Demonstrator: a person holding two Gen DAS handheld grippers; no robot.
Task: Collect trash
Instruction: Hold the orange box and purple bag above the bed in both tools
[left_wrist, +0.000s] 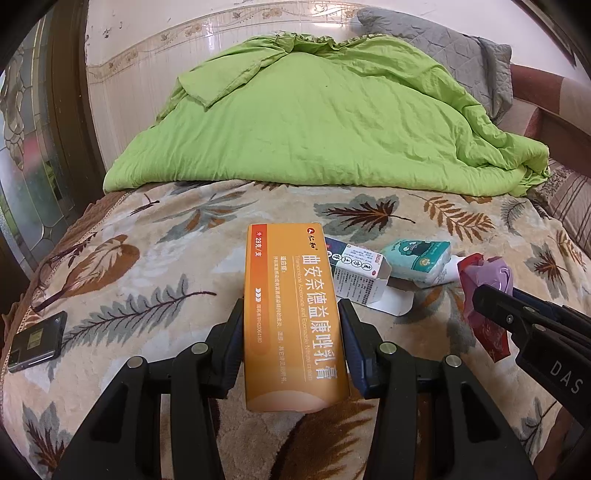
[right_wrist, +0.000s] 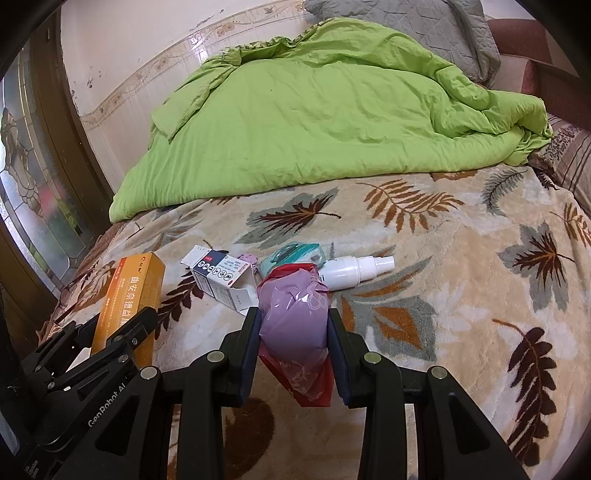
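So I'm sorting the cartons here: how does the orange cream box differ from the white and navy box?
The orange cream box is clamped between the left gripper fingers, off the leaf-print blanket; the white and navy box lies on it, ungripped. The orange box is longer and looks intact; the white and navy box has its end flaps open. Both are printed cardboard medicine cartons.

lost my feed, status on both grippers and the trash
Left gripper shut on orange box. Right gripper shut on purple packet. Open carton, spray bottle still on blanket.
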